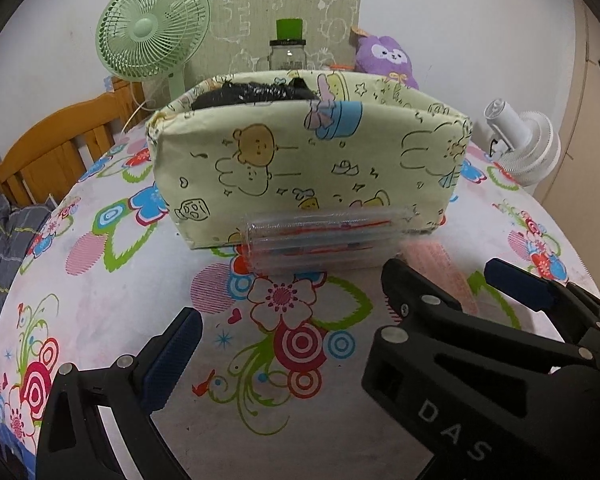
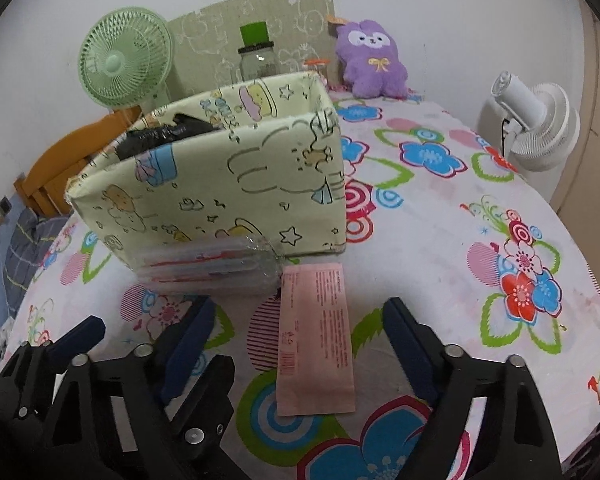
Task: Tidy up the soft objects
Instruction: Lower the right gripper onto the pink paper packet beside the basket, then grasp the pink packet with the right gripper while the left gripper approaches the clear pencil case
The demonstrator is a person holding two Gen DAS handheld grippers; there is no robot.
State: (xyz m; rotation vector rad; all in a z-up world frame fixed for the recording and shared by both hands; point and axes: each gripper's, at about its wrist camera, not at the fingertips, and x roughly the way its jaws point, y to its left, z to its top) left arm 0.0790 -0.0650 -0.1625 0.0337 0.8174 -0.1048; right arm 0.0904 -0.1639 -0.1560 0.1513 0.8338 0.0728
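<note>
Pink packet lies flat between the right claw's parted fingers, untouched; left claw likewise apart.

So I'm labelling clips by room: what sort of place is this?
Probably a bedroom: an orange wooden bed frame beside the floral-covered table, and a purple plush toy against the wall.

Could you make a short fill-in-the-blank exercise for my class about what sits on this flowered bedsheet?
1. The plush toy against the wall is ____ in colour.
2. The pink packet lies flat between the fingers of the ____ claw.
3. The green fan stands to the ____ of the fabric box.
4. The clear pouch leans against the box's ____ side.

Missing words: purple; right; left; front
</note>
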